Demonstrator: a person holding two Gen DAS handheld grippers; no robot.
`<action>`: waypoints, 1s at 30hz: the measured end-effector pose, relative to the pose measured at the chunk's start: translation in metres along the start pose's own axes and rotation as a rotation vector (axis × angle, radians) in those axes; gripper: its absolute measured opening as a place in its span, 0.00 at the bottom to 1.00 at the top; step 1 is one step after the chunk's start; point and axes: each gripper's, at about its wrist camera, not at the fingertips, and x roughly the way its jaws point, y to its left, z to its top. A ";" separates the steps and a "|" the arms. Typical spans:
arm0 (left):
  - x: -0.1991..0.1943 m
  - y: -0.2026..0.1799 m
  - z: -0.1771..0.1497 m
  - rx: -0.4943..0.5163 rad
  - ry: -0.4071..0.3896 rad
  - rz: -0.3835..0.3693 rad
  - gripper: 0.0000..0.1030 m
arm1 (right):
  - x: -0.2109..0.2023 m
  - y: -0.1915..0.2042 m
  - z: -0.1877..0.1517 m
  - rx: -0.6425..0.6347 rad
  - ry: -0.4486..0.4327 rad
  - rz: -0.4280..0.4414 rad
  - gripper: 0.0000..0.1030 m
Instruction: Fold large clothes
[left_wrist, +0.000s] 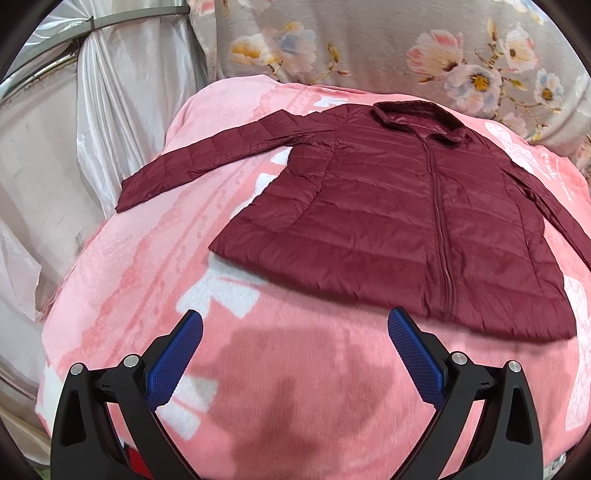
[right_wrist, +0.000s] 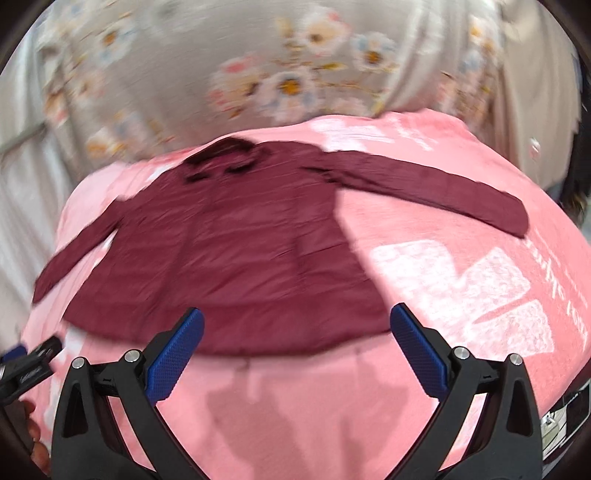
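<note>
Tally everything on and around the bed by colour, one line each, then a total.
Maroon: 1, the jacket, spread flat with sleeves out.
Pink: 1, the blanket under it.
Grey floral: 1, the floral cloth behind.
White: 1, the satin drape on the left.
Black and blue: 2, the left gripper and right gripper, both open.
Total: 6
</note>
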 end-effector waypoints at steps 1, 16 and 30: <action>0.005 0.000 0.004 -0.007 0.005 -0.005 0.95 | 0.008 -0.019 0.008 0.053 -0.017 -0.002 0.96; 0.075 -0.009 0.059 -0.043 0.008 0.026 0.95 | 0.119 -0.269 0.062 0.665 -0.105 -0.176 0.96; 0.119 -0.019 0.087 -0.043 0.034 0.049 0.95 | 0.167 -0.312 0.094 0.805 -0.185 -0.154 0.10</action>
